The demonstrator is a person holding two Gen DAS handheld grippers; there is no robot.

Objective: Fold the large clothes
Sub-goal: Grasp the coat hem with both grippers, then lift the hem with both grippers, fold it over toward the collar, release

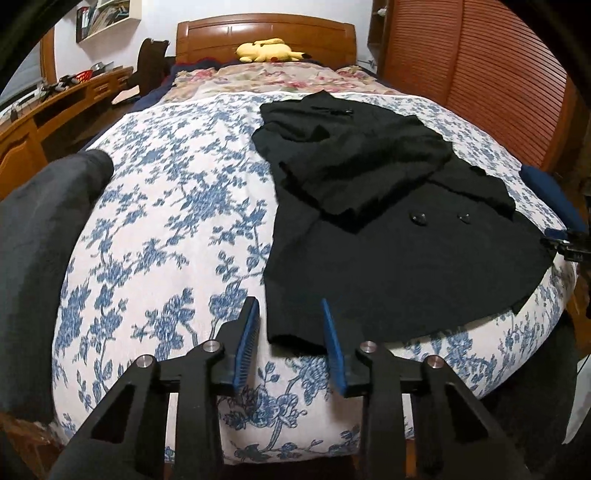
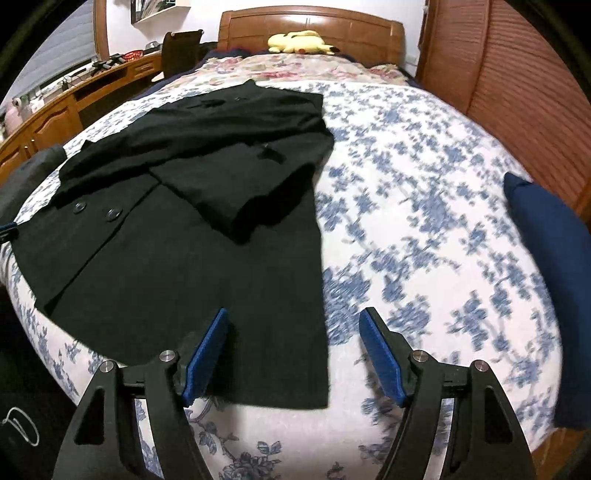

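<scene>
A black coat (image 1: pixel 388 229) lies spread flat on a bed covered by a white quilt (image 1: pixel 166 229) with a blue flower print, its hem toward the foot of the bed and its collar toward the wooden headboard (image 1: pixel 266 31). Both sleeves appear folded inward across the chest, and two dark buttons (image 1: pixel 419 218) show on the front. The left claw (image 1: pixel 290 345) hovers low at the near left corner of the hem, its blue pads apart and holding nothing. The right claw (image 2: pixel 295 354) hovers at the near right corner of the hem, also spread wide and empty; one pad is over the cloth, the other over bare quilt. The likely step is to pinch both hem corners and carry the lower half up toward the collar. To do it well, each claw should close on all cloth layers at its corner, both should lift evenly, keep the hem taut and level, and lay it down square over the sleeves so they do not slide out. A yellow plush toy (image 1: pixel 269 50) rests against the headboard, well apart from the coat. A folded flowered blanket (image 1: pixel 258 79) lies just beyond the collar. A dark grey cloth (image 1: pixel 44 221) sits at the left edge of the bed and a navy cushion (image 2: pixel 546 266) at the right edge; neither blocks the fold. A wooden desk (image 1: pixel 55 107) runs along the left wall.
</scene>
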